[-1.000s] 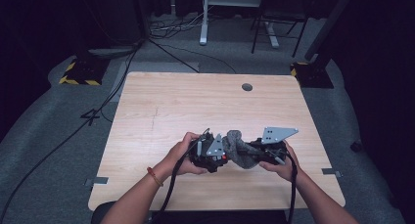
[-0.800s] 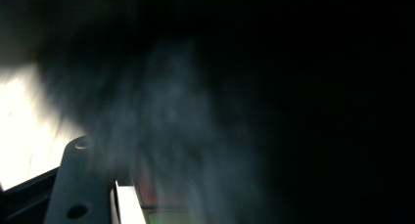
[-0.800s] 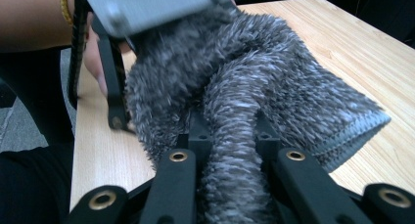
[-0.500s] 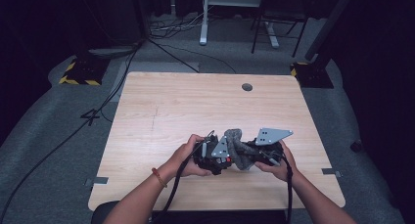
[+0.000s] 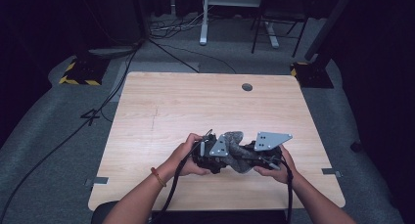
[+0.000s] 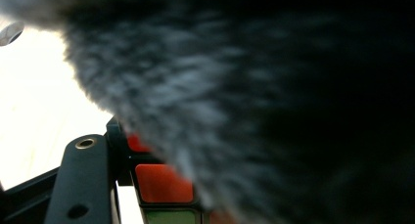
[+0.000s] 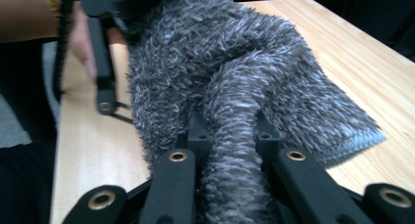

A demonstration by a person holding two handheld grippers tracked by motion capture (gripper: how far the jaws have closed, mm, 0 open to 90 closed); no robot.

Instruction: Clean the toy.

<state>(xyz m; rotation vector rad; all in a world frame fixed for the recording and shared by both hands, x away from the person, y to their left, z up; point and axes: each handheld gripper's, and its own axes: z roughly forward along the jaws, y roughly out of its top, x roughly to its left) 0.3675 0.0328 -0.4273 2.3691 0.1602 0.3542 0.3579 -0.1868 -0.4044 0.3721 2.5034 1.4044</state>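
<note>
The grey fuzzy cloth [image 5: 237, 150] hangs bunched between both tongs, low over the near edge of the surface [image 5: 161, 106]. The right tongs [image 7: 234, 158] are clamped on a rolled fold running straight along their jaws. The left tongs [image 5: 208, 153], just beside them, seem closed on the cloth's other end, over a coloured cube [image 6: 164, 182].

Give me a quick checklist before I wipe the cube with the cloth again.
1. Right gripper pinching the grey cloth: ok, a fold sits clamped between its jaws.
2. Left gripper holding the puzzle cube: ok, jaws shut with the red and green tiles between them.
3. Cloth against the cube: ok, it drapes right over it in the left gripper view.
4. Both hands over the table: ok, near its front edge.
5. Cube faces clean: cannot tell, the cloth covers most of them.
</note>
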